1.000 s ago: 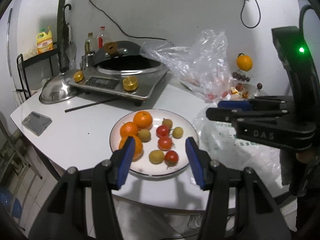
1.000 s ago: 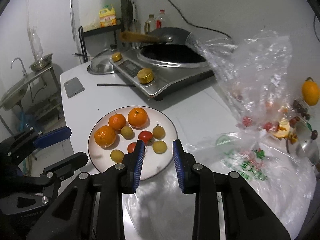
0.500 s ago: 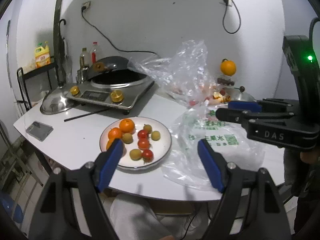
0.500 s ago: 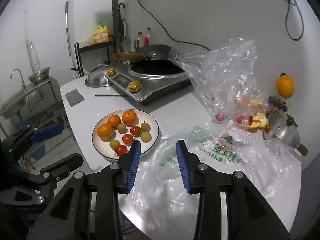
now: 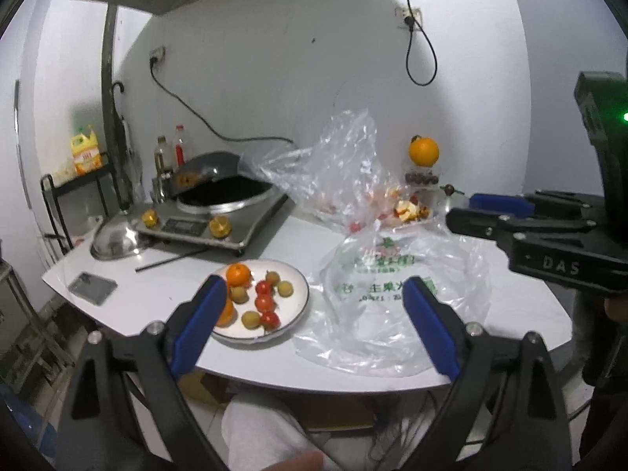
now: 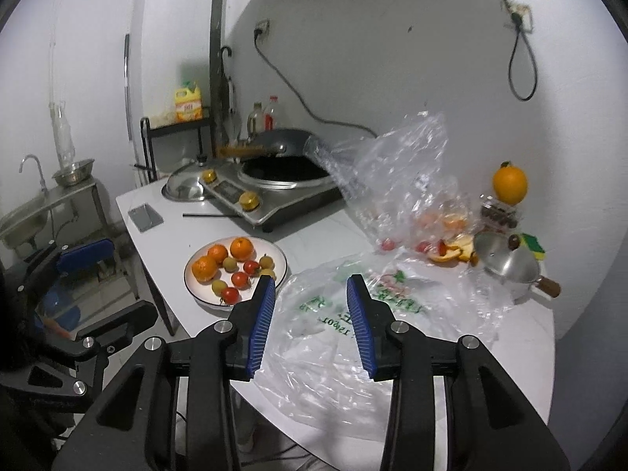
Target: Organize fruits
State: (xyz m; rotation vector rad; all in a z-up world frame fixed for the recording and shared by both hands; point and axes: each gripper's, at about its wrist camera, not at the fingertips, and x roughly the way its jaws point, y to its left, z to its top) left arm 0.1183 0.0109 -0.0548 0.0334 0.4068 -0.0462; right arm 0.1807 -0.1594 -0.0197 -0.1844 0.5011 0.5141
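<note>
- Nearest, the left gripper (image 5: 310, 325) is opening wide and the right gripper (image 6: 310, 327) is opening a little; both are empty above the table edge.
- The flat printed plastic bag (image 6: 345, 322) lies emptied beside the plate.
- The white plate (image 6: 280, 261) holds oranges, tomatoes and yellow fruits; round things, no long axis.

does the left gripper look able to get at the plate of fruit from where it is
Probably yes. The left gripper, jaws opening and empty, faces the plate near the table's front edge, with nothing between them. The printed plastic bag lies beside the plate, not over it.
</note>
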